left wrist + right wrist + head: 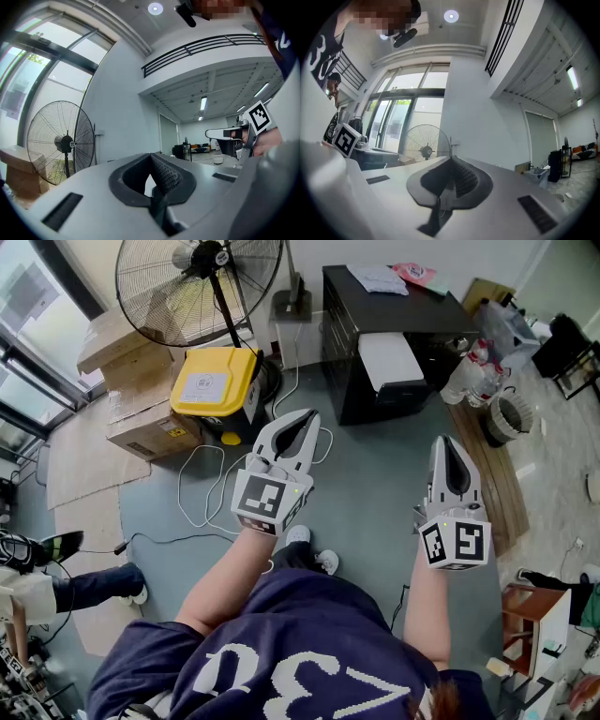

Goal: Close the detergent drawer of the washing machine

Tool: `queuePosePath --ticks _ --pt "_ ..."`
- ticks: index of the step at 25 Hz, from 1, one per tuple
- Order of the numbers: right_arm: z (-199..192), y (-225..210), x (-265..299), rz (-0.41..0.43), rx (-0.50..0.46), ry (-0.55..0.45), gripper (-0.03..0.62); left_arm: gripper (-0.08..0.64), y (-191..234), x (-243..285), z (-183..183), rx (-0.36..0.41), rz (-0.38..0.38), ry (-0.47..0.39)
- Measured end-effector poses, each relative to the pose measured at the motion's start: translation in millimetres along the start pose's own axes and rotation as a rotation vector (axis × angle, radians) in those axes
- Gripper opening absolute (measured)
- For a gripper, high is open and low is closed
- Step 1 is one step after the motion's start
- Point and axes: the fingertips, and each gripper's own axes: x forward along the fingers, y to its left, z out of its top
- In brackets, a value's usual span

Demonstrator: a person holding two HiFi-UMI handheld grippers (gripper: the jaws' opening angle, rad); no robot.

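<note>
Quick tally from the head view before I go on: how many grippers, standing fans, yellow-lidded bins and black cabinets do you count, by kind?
Grippers: 2, the left gripper and the right gripper, both shut with nothing between the jaws
Standing fan: 1
Yellow-lidded bin: 1
Black cabinet: 1
Total: 5

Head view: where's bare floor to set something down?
The grey floor is bare below the black cabinet, between the looped white cable and the wooden board. Crowded upper left: yellow-lidded bin, cardboard boxes, standing fan.
</note>
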Motion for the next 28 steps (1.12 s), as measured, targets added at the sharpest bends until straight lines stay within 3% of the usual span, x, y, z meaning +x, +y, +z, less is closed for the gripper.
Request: queuePosePath --ticks 8,19,28 --pt "4 -7 -3 0.025 0.023 -0.057 0.015 0.02 -3 9 -1 -0.002 -0.001 -0.006" --pt "-1 -33 1 0.028 0.061 -0.052 0.017 0.02 -8 32 -4 -0.005 0.01 0.006" --pt "-18 -54 80 0.024 0.055 -0.032 0.017 0.02 37 103 -18 -0.032 -0.002 0.012"
